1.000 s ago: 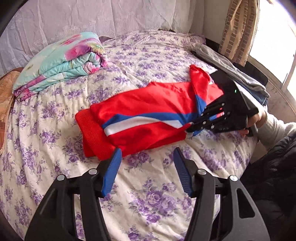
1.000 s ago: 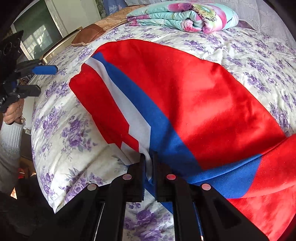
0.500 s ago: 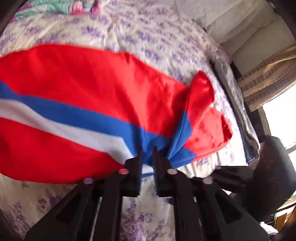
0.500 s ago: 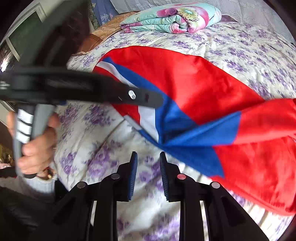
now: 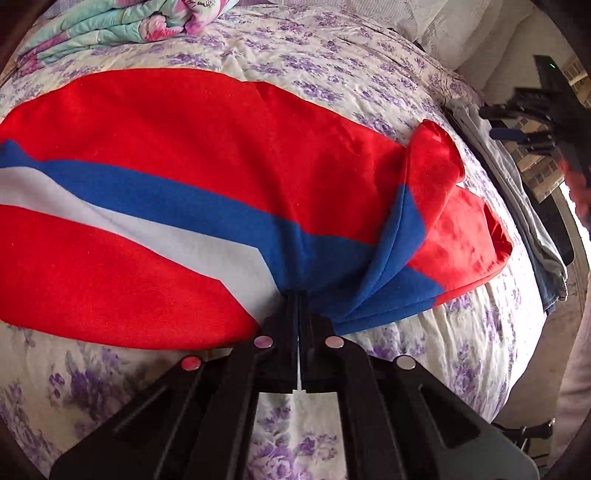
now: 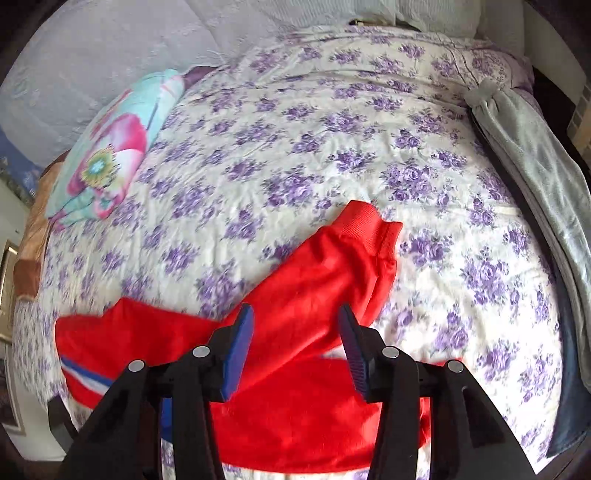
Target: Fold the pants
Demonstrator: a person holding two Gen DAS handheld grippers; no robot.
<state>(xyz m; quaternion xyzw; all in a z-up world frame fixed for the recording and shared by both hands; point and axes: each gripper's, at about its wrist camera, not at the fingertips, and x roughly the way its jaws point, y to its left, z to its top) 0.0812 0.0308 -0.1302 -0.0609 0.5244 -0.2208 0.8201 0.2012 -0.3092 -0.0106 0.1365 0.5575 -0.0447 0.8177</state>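
The pants (image 5: 192,155) lie across the flowered bedspread (image 5: 332,51), already doubled lengthwise but bunched at 3 o'clock. The left gripper (image 5: 297,295) pinches their blue edge at 6 o'clock. The right gripper (image 6: 295,350) hangs wide open above the red cuff (image 6: 365,225). I judge 1 crosswise fold remains.

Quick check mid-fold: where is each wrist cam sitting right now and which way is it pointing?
Left wrist: low at the bed's near edge, facing across the pants toward the quilt; left claw shut on the blue stripe, right claw far right.
Right wrist: above the pants' cuff end, facing the headboard; right claw open.
Shared: pants, bed, quilt, grey clothes.
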